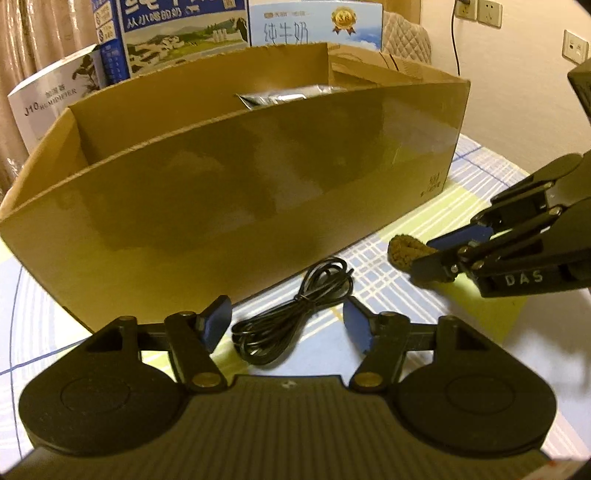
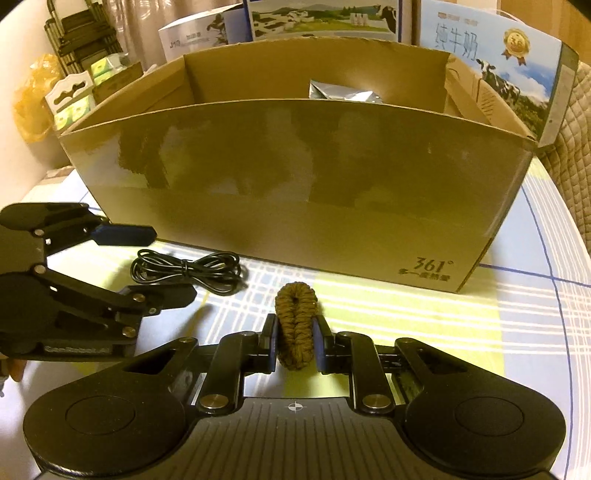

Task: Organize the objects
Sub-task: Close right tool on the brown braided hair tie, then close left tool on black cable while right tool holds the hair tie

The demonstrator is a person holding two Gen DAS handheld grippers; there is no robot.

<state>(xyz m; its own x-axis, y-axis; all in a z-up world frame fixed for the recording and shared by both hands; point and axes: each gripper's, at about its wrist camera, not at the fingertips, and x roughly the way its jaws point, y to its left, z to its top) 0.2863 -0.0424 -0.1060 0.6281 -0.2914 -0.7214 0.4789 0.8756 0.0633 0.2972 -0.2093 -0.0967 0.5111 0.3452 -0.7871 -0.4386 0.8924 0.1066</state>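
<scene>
A bundled black cable (image 1: 291,317) (image 2: 188,271) lies on the checked tablecloth just in front of the open cardboard box (image 1: 236,206) (image 2: 295,184). My left gripper (image 1: 286,326) (image 2: 171,264) is open, one finger on each side of the cable without touching it. My right gripper (image 2: 295,343) (image 1: 424,258) is shut on a brown braided cord loop (image 2: 295,299) (image 1: 404,251), held low over the cloth to the right of the cable. A silver foil pouch (image 2: 343,94) (image 1: 273,98) lies inside the box.
Milk cartons (image 1: 184,33) (image 2: 491,55) and a white humidifier box (image 1: 51,107) stand behind the cardboard box. A quilted chair back (image 2: 569,140) is at the right. Small green packs (image 2: 74,107) sit at the far left.
</scene>
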